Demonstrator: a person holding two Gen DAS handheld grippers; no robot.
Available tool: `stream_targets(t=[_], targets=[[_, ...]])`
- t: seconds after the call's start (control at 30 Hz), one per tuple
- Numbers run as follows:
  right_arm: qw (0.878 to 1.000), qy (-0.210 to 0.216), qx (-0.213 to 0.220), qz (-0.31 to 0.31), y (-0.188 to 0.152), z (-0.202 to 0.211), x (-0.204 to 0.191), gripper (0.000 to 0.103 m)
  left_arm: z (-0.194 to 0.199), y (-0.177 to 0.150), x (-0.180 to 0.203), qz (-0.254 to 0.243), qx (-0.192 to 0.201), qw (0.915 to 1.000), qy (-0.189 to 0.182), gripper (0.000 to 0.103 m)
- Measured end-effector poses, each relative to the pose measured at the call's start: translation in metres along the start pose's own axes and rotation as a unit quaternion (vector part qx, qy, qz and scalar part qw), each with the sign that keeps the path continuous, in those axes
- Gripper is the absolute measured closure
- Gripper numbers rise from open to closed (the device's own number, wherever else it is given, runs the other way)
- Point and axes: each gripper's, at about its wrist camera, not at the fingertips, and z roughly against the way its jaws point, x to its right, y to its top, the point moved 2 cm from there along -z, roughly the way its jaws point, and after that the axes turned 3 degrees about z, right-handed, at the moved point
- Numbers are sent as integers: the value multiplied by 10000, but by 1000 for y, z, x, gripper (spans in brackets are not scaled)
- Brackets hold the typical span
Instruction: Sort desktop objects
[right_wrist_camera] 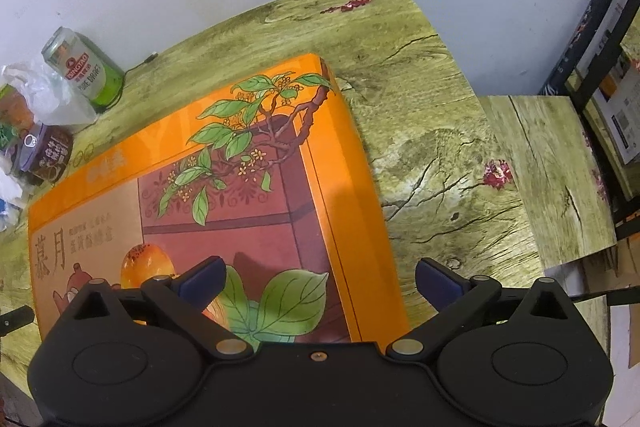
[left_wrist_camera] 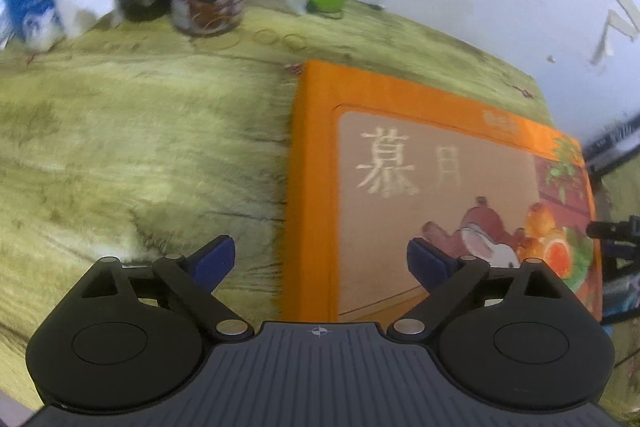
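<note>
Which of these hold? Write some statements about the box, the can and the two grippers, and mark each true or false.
1. The orange box lies flat on the table. True.
2. The left gripper is clamped on the box. False: its jaws stand apart above the box's left edge, nothing pressed between them.
3. The green can stands by the wall. True.
4. The can rests on top of the box. False: it stands on the table, apart from the box.
5. The right gripper is open over the box's right edge. True.
</note>
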Motion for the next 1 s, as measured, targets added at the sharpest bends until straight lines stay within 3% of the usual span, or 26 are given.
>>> stream_targets(t=[0.23, 0.47, 0.53, 0.73, 1.0], targets=[[10000, 46, -29, 3, -4, -3, -2, 0, -13, -11, -14, 288, -339, 9989, -170, 13], [9988, -14, -444, 223, -3, -14, -7, 0, -15, -16, -23, 555, -269, 9970, -463, 19], [9987, -17, -486, 171, -5, -16, -5, 0, -15, -16, -24, 566, -266, 9966, -532, 25], [9992, 130, -347, 126, -3, -14, -3, 1, -15, -14, -22, 529, -295, 9957, -699, 37], [9988, 105, -273, 399, -2, -17, -5, 3, -20, -13, -22, 645, -420, 9940, -772, 38]])
